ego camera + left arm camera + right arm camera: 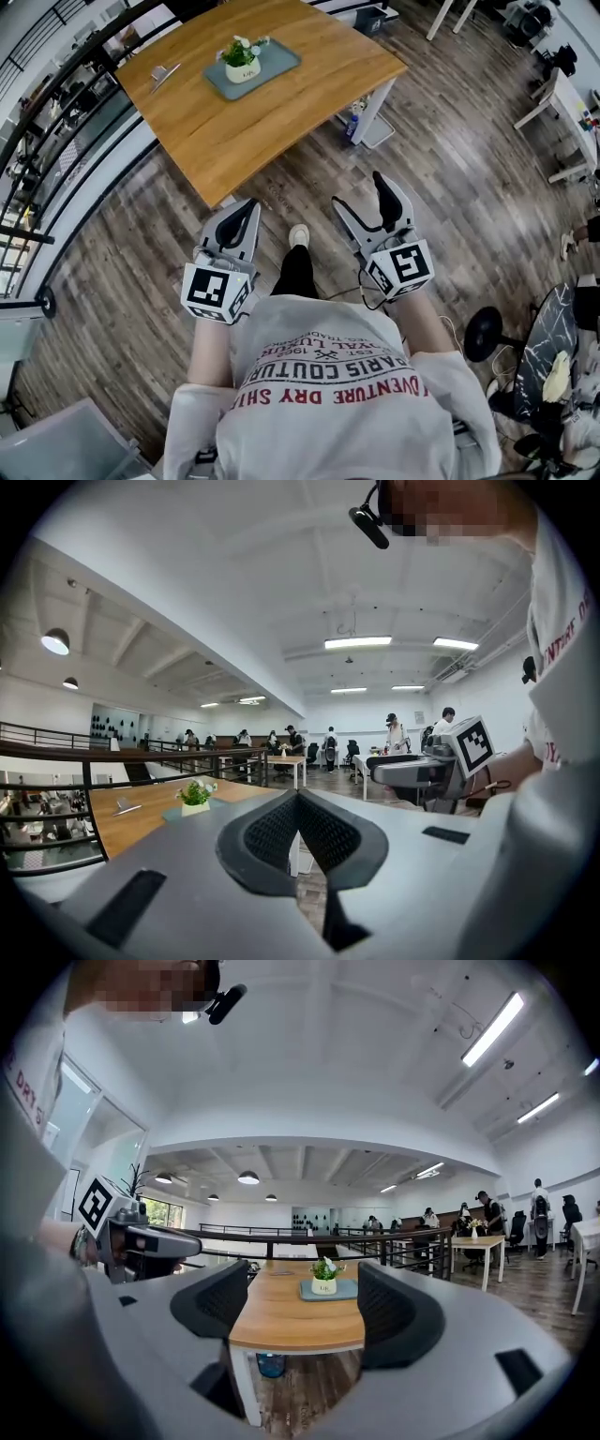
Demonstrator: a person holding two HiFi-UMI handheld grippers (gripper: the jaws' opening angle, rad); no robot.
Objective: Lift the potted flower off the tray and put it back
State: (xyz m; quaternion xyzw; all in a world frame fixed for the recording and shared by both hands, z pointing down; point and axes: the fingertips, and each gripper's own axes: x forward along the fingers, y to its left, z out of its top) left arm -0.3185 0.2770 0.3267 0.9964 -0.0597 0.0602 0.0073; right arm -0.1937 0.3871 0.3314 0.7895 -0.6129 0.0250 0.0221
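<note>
The potted flower [242, 58], green leaves and white blooms in a small white pot, stands upright on a grey-blue tray [281, 58] on the wooden table [244, 122]. Both grippers hang over the floor, well short of the table's near corner. My left gripper [246, 214] is shut with nothing in it; its pads [281, 832] meet, and the pot [195, 799] shows far off to their left. My right gripper [361, 197] is open and empty. Between its spread pads [398, 1312] I see the pot [324, 1280] on the tray [343, 1290], far ahead.
A small silver object [164, 73] lies on the table left of the tray. A dark railing [56, 141] runs along the table's left side. A blue bottle [352, 125] stands by the table leg. Desks, chairs and several people fill the room beyond.
</note>
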